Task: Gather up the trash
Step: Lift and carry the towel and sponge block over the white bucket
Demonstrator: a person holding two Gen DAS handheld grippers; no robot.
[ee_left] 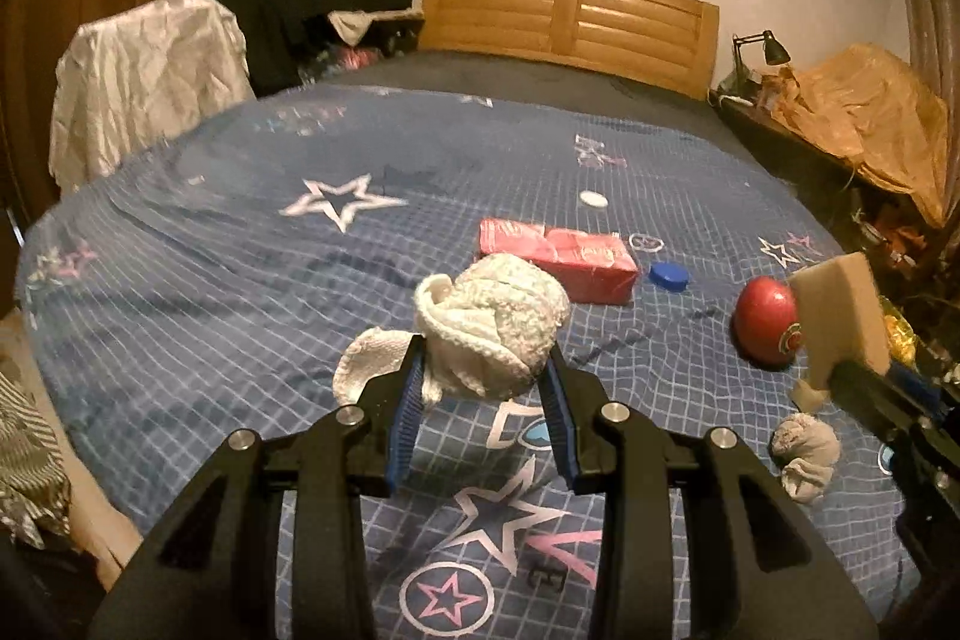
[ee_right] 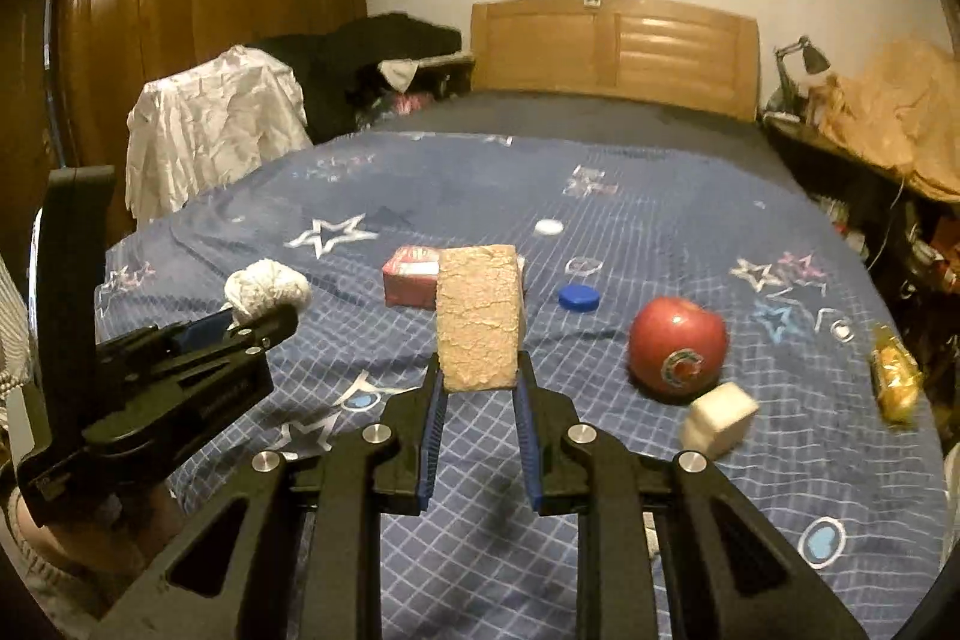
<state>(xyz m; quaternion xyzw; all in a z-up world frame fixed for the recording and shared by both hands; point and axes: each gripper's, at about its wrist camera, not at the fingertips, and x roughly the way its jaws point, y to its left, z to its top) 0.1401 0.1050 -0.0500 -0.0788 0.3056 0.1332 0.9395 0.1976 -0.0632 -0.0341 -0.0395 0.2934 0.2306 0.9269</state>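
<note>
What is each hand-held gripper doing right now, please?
Left hand-held gripper: closed on the white balled-up cloth, held off the bed.
Right hand-held gripper: closed on the tan sponge block.

Open bedspread (ee_right: 630,196) far side; pink box (ee_left: 558,259), apple (ee_right: 678,352) obstruct centre-right.

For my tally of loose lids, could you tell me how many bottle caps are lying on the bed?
2: a white cap far out on the bedspread, and a blue cap nearer, between the pink box and the apple. Others may be hidden.
</note>
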